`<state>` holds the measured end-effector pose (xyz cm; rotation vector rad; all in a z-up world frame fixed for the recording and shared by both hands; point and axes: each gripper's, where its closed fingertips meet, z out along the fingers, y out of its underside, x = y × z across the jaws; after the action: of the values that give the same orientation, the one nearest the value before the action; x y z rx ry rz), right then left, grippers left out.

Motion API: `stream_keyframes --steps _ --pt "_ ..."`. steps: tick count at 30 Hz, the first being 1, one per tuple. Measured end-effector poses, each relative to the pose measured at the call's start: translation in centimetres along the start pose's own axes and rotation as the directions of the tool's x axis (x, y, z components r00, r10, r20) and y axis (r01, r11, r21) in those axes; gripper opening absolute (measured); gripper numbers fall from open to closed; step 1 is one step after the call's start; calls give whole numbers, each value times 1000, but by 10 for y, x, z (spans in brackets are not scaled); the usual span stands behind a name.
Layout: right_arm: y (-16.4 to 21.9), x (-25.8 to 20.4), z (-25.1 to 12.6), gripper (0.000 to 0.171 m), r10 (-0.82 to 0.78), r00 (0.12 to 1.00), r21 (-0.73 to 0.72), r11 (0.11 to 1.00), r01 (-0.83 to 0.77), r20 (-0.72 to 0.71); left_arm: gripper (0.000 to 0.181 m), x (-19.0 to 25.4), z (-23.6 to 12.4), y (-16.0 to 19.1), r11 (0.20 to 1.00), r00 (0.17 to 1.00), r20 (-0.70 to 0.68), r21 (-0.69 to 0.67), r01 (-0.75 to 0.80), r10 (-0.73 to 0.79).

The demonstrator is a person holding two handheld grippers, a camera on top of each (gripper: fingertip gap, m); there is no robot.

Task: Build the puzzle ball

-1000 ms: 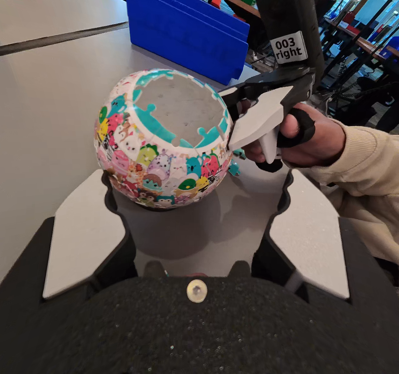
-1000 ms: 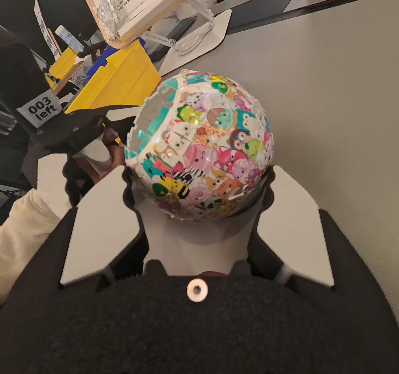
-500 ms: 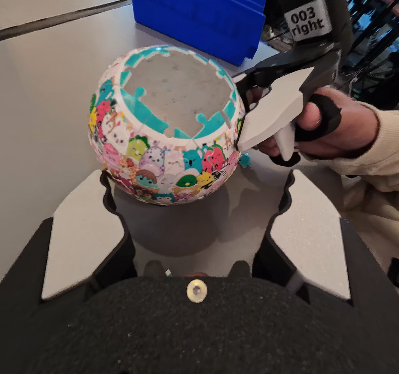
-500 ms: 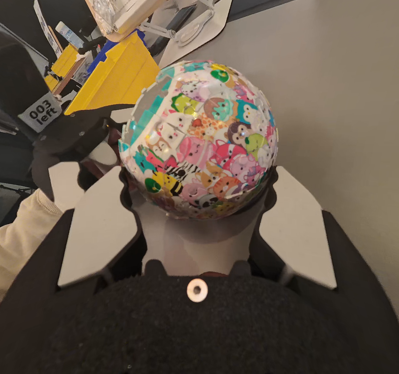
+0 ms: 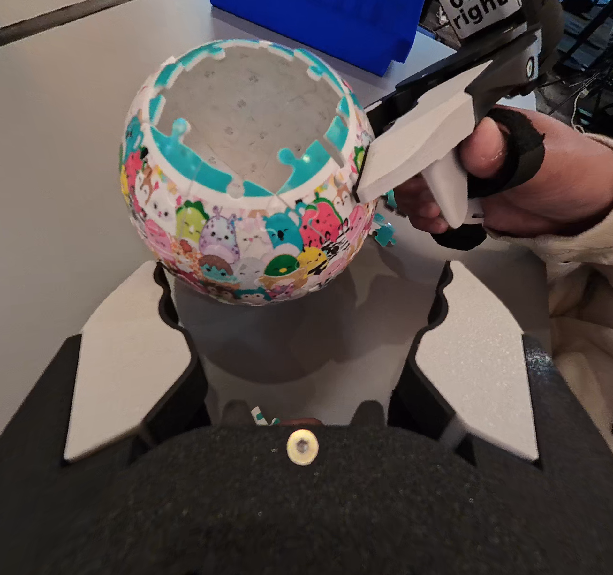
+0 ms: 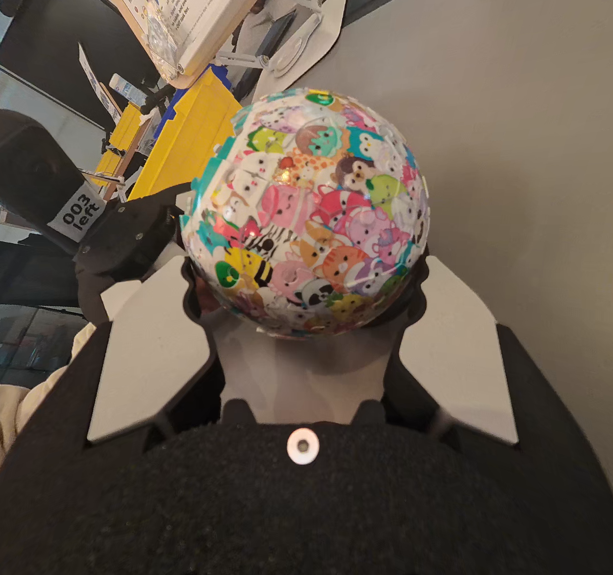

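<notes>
1. Our landmark is the puzzle ball (image 5: 245, 174). It appears to be lifted a little off the grey table (image 5: 66, 128), with its shadow below it and its large open hole turned up toward our left side.

2. Our right gripper (image 6: 303, 293) has its fingers spread wide around the lower half of the ball. The fingers (image 6: 444, 327) sit against the ball's flanks; we judge that they cradle it, though actual contact is hard to confirm.

3. Our left gripper (image 5: 300, 280) is wide open and holds nothing, hanging just in front of and below the ball.

4. Loose teal pieces (image 5: 384, 232) lie on the table behind the ball, beside our right hand (image 5: 517, 177).

5. Risks, as we judge them:
   - The shell is thin interlocked plastic with a wide gap. Squeezing harder could flex it and pop seams near the rim.
   - The glossy, curved surface offers little grip, so the ball could roll or slip out of the open fingers.
   - The rim's tabs and notches are small. A piece pushed in at an angle could jam or push its neighbours inward.

6. Materials: the ball is shiny outside with printed cartoon animals, matt grey inside, and has a teal jigsaw edge. The finger faces are flat, pale and hard on black bodies.

7. A blue bin (image 5: 315, 5) stands beyond the ball.
</notes>
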<state>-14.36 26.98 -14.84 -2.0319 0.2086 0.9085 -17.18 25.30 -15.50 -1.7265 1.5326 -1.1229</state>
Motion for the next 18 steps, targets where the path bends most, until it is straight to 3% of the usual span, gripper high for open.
stream_keyframes --steps 9,18 --pt "0 0 -1 125 -1 1000 -21 1000 1 -1 137 0 -4 -4 999 1000 -5 39 -10 10" --pt "-2 2 1 125 25 1000 -26 999 -25 -11 146 1 0 -2 999 999 11 4 -33 33"
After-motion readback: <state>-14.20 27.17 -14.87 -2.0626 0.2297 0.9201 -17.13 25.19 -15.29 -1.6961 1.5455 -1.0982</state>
